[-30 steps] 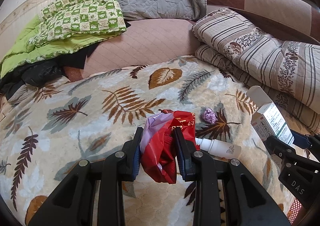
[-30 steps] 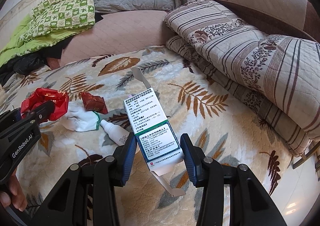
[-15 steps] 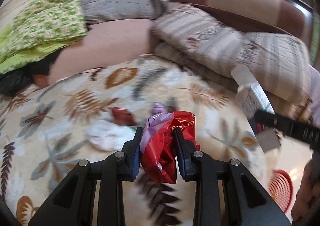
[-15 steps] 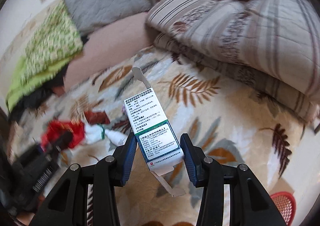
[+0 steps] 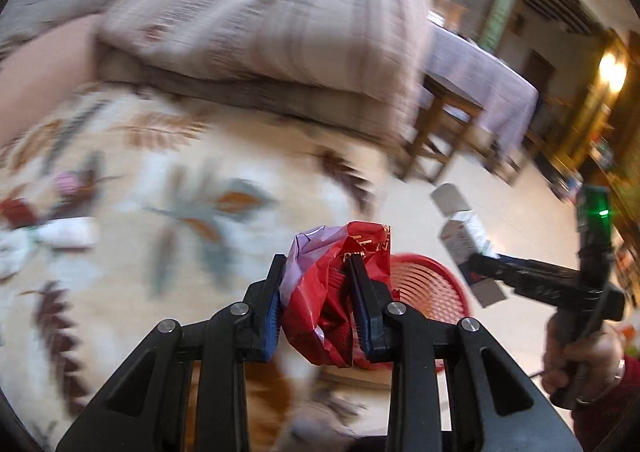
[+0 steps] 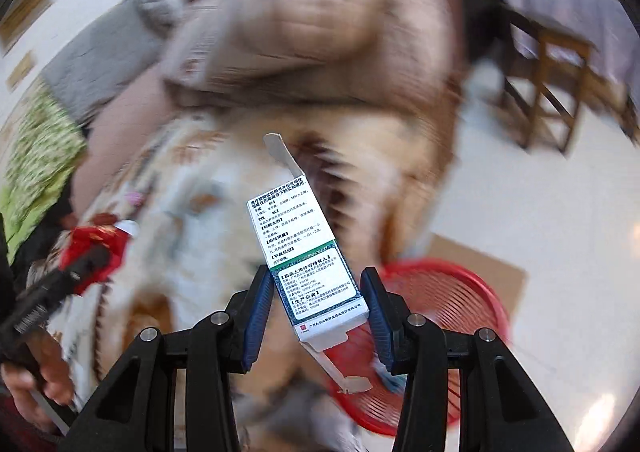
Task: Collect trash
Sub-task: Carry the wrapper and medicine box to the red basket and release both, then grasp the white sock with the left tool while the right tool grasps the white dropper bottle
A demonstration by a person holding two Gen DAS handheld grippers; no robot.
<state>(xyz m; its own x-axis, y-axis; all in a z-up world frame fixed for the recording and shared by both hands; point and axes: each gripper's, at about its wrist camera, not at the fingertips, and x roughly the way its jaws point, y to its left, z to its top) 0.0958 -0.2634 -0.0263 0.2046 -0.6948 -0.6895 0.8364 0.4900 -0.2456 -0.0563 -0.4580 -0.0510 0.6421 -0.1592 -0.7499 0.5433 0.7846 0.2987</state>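
Both loads hung above the red basket [image 6: 472, 288] on the floor beside the bed [image 5: 160, 187]: left gripper [image 5: 318, 308] clenched on a red wrapper [image 5: 340, 288], right gripper [image 6: 316, 316] pinching a medicine box [image 6: 304, 252], apparently positioned for dropping.

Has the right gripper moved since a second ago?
Yes. The right gripper, shut on the medicine box, swung off the bed toward the red basket.

Black gripper [image 5: 316, 306], blue pads [image 5: 273, 322], silver screws, red sleeve
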